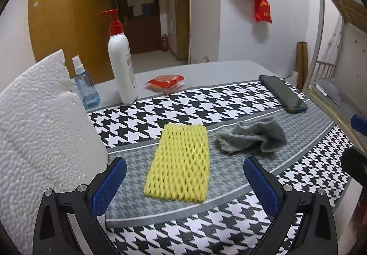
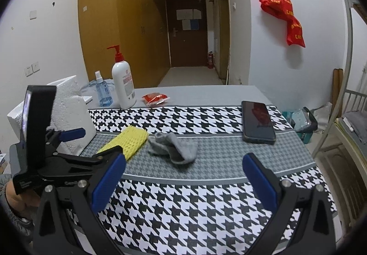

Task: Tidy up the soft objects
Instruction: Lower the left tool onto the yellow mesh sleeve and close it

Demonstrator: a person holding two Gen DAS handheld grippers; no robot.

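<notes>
Nearest to us, our left claw [image 1: 184, 183] stands wide and empty, its blue pads either side of the near end of the yellow foam net [image 1: 180, 163]. The net lies flat on the grey band of the houndstooth cloth [image 1: 206, 227] that covers the bench, and its long axis runs straight away from the left claw, almost in line with the fingers. So the pads face its two long edges, and we judge that a short reach forward and down would bring them across its narrow width. This is the relation the coming move turns on: the left claw is the nearer one, with the net dead ahead.

Our right claw [image 2: 183, 182] is also wide and holds nothing. From it, the net [image 2: 128, 143] lies ahead and to the left, partly hidden behind the left tool. The grey sock [image 2: 175, 148] sits crumpled almost straight ahead of it, just beside the net's far corner, so we take the sock to be the right claw's piece.

Left of the net stands a white foam block [image 1: 41, 131]. Farther back are a phone [image 2: 258, 121], a pump bottle [image 2: 122, 85], a small spray bottle [image 2: 102, 92] and a red packet [image 2: 154, 98].
</notes>
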